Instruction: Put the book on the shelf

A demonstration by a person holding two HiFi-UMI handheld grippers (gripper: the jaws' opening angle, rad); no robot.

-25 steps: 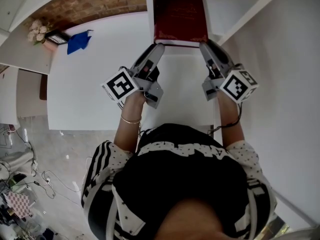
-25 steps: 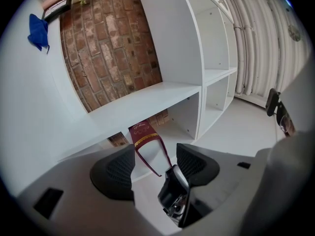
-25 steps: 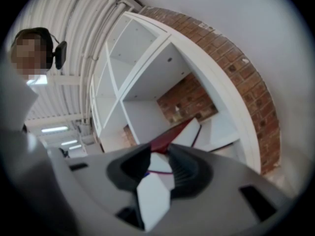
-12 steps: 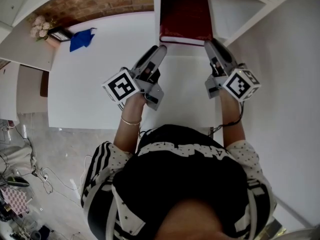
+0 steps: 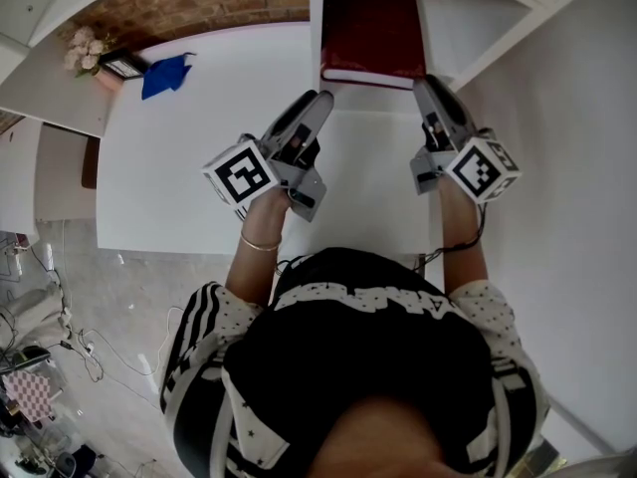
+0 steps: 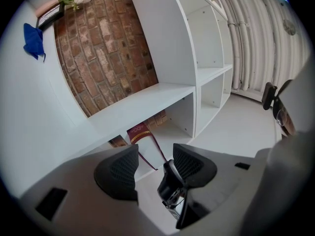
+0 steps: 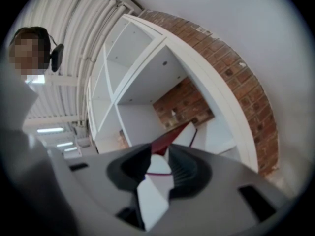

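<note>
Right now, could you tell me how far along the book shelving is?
Done: the book lies inside the shelf compartment. In hand: the right tool grips its near corner; the left tool is open and clear of it. Left: release and pull back.

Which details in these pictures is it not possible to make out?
- Head view: what the frame shows; too small.
- Left gripper view: the gold print on the book spine; too small.
- Right gripper view: the book's corner inside the right gripper; its jaws cover it, blurred.
</note>
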